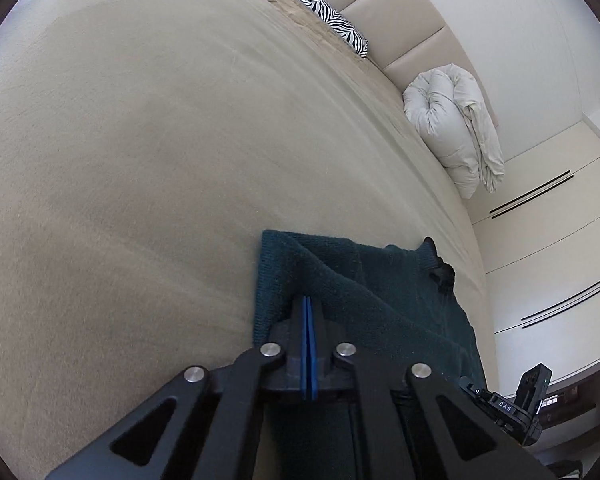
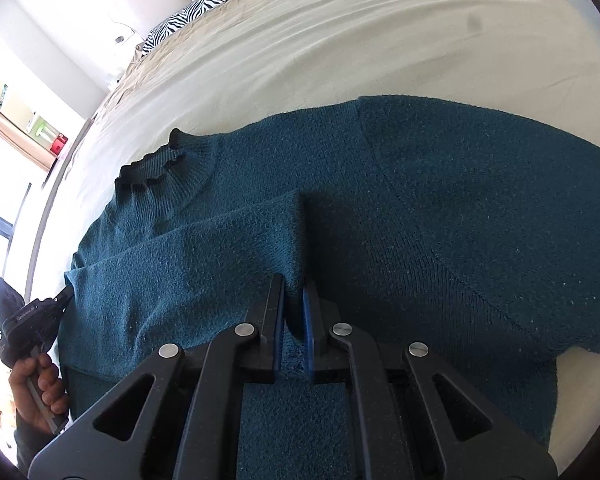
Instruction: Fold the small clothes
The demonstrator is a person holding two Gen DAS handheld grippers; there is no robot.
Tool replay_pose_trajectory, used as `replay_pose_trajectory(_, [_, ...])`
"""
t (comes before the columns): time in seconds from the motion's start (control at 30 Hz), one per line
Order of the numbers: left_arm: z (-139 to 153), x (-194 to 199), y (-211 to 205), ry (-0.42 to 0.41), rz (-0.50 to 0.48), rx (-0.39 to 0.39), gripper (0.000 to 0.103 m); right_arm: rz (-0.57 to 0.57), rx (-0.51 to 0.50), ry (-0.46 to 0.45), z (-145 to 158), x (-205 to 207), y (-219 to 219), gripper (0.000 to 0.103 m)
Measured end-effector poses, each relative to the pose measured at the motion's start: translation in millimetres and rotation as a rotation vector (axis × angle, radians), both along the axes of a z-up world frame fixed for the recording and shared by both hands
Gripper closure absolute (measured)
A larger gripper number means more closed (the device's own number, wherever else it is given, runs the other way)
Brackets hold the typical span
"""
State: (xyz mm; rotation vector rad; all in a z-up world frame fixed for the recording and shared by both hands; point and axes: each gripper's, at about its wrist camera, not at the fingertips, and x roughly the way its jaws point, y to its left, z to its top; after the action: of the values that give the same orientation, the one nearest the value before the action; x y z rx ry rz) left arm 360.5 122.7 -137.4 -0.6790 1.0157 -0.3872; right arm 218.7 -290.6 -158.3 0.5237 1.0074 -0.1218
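A dark teal knit sweater (image 2: 440,208) lies spread on the beige bed (image 2: 340,40), its ribbed collar (image 2: 164,164) toward the left. My right gripper (image 2: 294,284) is shut on a folded-over flap of the sweater, lifted a little above the body. In the left wrist view the sweater (image 1: 380,288) drapes from my left gripper (image 1: 309,304), which is shut on its edge. The left gripper also shows at the left edge of the right wrist view (image 2: 32,316), held by a hand.
A zebra-print pillow (image 1: 324,12) lies near the padded headboard (image 1: 400,20). A bundled white duvet (image 1: 456,124) sits at the bed's far edge. White wardrobe doors (image 1: 548,240) stand beyond the bed. A window and shelf (image 2: 40,128) are at the left.
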Motion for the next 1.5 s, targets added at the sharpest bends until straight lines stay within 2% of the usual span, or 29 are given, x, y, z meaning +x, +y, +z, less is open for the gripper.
replay_pose_trajectory(0.23, [8.7,-28.8,-4.2,-0.031,-0.026,0.043,0.099,-0.014,0.038,-0.018,0.9,-7.7,-3.6,0.094])
replay_pose_trajectory(0.3, [13.5,-50.4,-7.9,-0.054,-0.036,0.065,0.094,-0.02,0.052,-0.024,0.7,-10.8,-4.8,0.094])
replay_pose_trajectory(0.47, [30.7,-105.1,-20.3,-0.144,-0.066,0.215,0.084,-0.032,0.111,-0.041,2.1,-28.6,-14.3,0.092])
replay_pose_trajectory(0.5, [34.9,-112.9,-22.2,-0.154,-0.069,0.245,0.083,-0.041,0.125,-0.046,3.9,-35.7,-18.2,0.089])
replay_pose_trajectory(0.57, [45.1,-127.1,-28.4,-0.181,-0.081,0.304,0.069,-0.068,0.135,-0.071,11.7,-56.0,-29.0,0.082])
replay_pose_trajectory(0.6, [50.4,-135.0,-31.4,-0.193,-0.087,0.322,0.065,-0.082,0.139,-0.099,17.1,-69.3,-36.7,0.079])
replay_pose_trajectory(0.67, [59.3,-151.4,-38.3,-0.218,-0.097,0.336,0.051,-0.136,0.147,-0.15,25.8,-100.2,-58.1,0.066])
replay_pose_trajectory(0.7, [63.6,-158.9,-44.3,-0.227,-0.105,0.336,0.049,-0.184,0.159,-0.179,28.2,-118.2,-72.4,0.047])
replay_pose_trajectory(0.73, [66.2,-166.2,-49.3,-0.235,-0.114,0.331,0.047,-0.239,0.175,-0.209,29.2,-136.9,-88.9,0.038])
replay_pose_trajectory(0.93, [60.1,-192.0,-88.5,-0.189,-0.179,0.256,0.044,-0.578,0.338,-0.241,2.4,-240.0,-193.6,0.038])
replay_pose_trajectory(1.03, [50.8,-199.6,-108.0,-0.159,-0.211,0.246,0.044,-0.676,0.449,-0.327,-9.0,-280.8,-228.2,0.04])
replay_pose_trajectory(1.13, [44.8,-203.2,-122.3,-0.127,-0.227,0.221,0.044,-0.763,0.508,-0.385,-12.8,-302.0,-249.7,0.04])
replay_pose_trajectory(1.27, [45.7,-207.2,-133.9,-0.12,-0.238,0.208,0.044,-0.842,0.562,-0.431,-21.0,-307.9,-274.2,0.04])
replay_pose_trajectory(1.37, [48.3,-203.7,-135.6,-0.116,-0.237,0.195,0.043,-0.896,0.543,-0.437,-23.2,-306.8,-295.7,0.052])
replay_pose_trajectory(1.43, [50.3,-201.3,-132.2,-0.117,-0.229,0.19,0.041,-0.95,0.557,-0.443,-25.7,-316.6,-320.9,0.067])
replay_pose_trajectory(1.5, [50.4,-199.0,-127.0,-0.112,-0.218,0.178,0.039,-0.977,0.535,-0.41,-25.5,-316.5,-335.6,0.079])
